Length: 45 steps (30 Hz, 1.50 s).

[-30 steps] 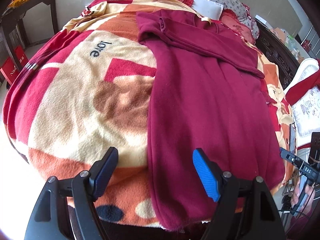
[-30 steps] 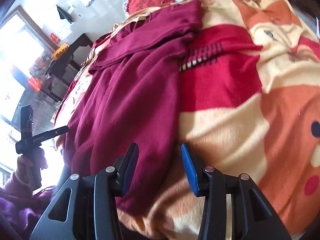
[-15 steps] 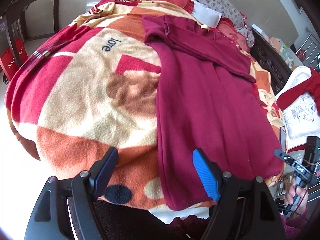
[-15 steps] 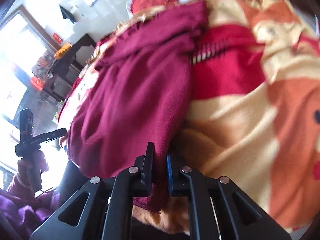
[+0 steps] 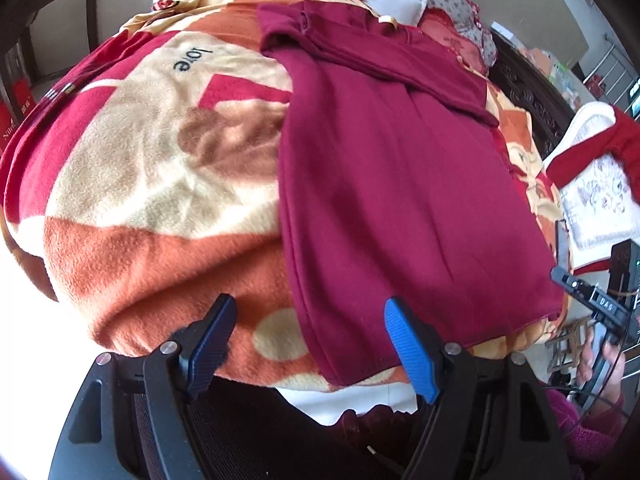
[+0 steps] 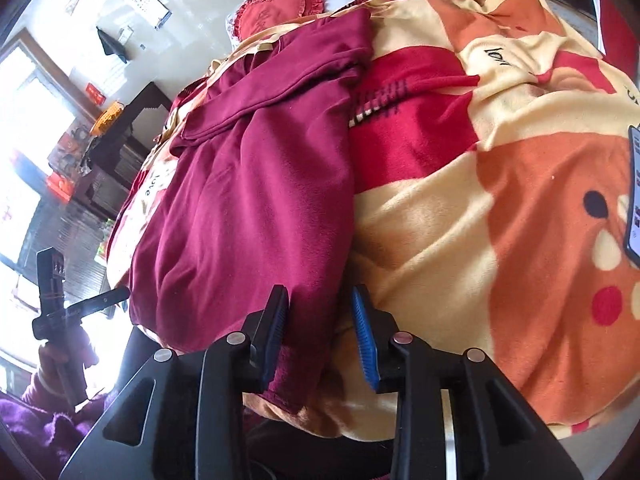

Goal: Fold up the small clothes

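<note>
Maroon fleece fills the middle of both views: the small garment [image 5: 392, 184] lies flat and lengthwise on the patterned blanket [image 5: 152, 168], sleeves folded across its far end, near hem reaching the bed's front edge. My left gripper [image 5: 308, 344] is spread wide and holds nothing; its blue-padded finger [image 5: 408, 352] hovers over the garment's near left corner while the other finger sits over bare blanket. My right gripper [image 6: 320, 332] is parted to a moderate gap and released, with the garment's right edge [image 6: 312, 340] hanging between its fingers, just beside the dark one; I cannot tell whether the pad touches the cloth. Half a second ago that right claw was clenched tight on this same edge, so it has since let go and opened, and the cloth has dropped back flatter onto the blanket. The left claw has kept its wide spread across the earlier frames, only drawing back a little toward the bed's edge. Red embroidered cushions [image 6: 276, 12] sit at the head of the bed, a dark wooden side table [image 6: 132, 128] stands by the bright window, and a phone [image 6: 634, 192] lies on the blanket at the far right.
</note>
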Motion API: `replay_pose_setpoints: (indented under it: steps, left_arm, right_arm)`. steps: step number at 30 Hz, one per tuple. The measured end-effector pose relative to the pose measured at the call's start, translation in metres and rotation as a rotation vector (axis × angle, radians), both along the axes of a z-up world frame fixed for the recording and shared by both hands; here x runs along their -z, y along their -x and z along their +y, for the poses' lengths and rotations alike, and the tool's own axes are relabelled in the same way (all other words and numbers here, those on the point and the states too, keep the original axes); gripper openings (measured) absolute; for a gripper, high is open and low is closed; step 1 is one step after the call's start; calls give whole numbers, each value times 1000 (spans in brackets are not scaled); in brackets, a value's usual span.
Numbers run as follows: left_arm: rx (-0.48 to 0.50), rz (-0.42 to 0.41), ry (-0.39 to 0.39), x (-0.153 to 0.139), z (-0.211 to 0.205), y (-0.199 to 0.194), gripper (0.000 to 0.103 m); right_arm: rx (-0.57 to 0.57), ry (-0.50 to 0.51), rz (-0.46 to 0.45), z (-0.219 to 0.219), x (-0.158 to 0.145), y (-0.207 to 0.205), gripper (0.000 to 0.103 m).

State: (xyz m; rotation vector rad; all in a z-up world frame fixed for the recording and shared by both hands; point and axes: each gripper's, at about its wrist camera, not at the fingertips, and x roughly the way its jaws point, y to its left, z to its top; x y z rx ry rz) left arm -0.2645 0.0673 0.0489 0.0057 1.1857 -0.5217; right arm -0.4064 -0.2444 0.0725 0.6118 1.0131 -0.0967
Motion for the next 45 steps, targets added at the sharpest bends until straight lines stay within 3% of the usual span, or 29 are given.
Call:
replay_pose_setpoints:
  steps: [11,26,29,31,32,33,34,39,45]
  left_arm:
    - [20,-45,-60,2,-16,3,79]
    - [18,21,-9,14,-16,4,79]
    - [25,26,-1,14,-17,1,54]
    - [30,17,-22,14,-17,1,22]
    - [30,12,-33,14,-17,0,18]
    - [29,14,-31,14,-15,-1,15]
    - [28,27,-16,13,-13,-2,10]
    - [30,39,92,-11,-3,-15,7]
    - [45,-93,185,-72,-9,-54,7]
  right_arm:
    - [-61,24,18,7,1,-5,16]
    - [-85,27,34,10,5,-10,24]
    - [-89,-3,26,9,9,-14,24]
    - [-104,-30,11,9,11,-15,19]
    - [-123,-38,0,10,13,-17,13]
    - [-143,-33,1,11,13,-18,0]
    - [-161,-22,2,13,13,-20,0]
    - [-177,-80,-95,7,-8,-26,0]
    - [-157,-119,-228,-16,-46,-59,0]
